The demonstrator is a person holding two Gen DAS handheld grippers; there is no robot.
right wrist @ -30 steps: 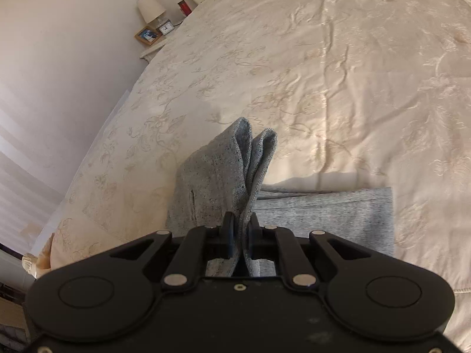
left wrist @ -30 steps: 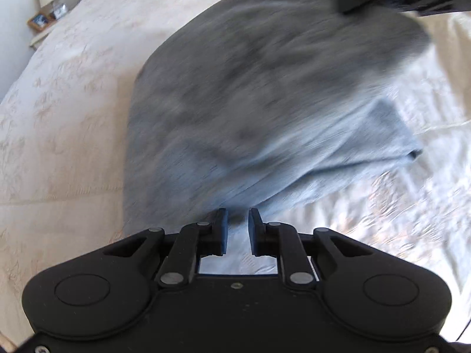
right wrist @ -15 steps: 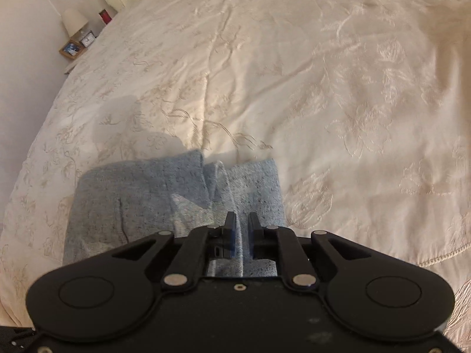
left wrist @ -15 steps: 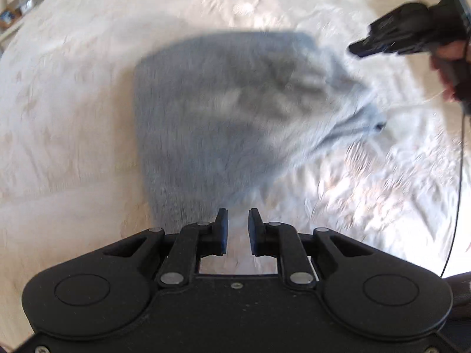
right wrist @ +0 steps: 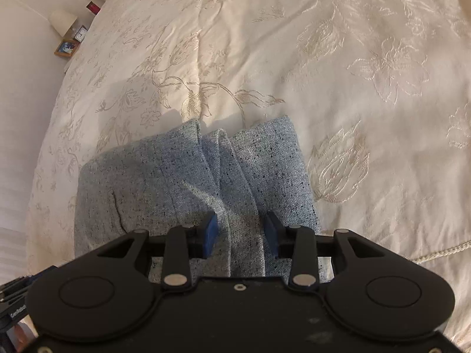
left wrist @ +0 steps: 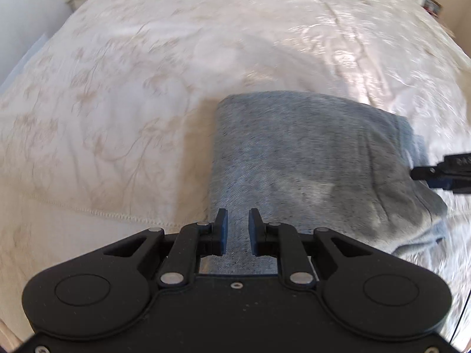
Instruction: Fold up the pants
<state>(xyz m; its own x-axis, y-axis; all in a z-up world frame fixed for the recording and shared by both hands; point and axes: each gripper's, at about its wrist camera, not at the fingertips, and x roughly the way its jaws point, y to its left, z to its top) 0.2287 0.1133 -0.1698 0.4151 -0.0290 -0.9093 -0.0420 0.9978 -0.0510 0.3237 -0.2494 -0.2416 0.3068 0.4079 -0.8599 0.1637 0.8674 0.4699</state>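
Folded grey pants [right wrist: 194, 188] lie on the embroidered bedspread [right wrist: 353, 58], soft and limp, best pinched at a layered edge; my left gripper [left wrist: 238, 229] and right gripper [right wrist: 240, 236] hover, jaws parted, empty.

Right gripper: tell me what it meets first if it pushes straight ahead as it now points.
The right gripper, its jaws open, would probably run first into the raised fold of the grey pants lying between them, then the cream bedspread beyond; depth is uncertain.
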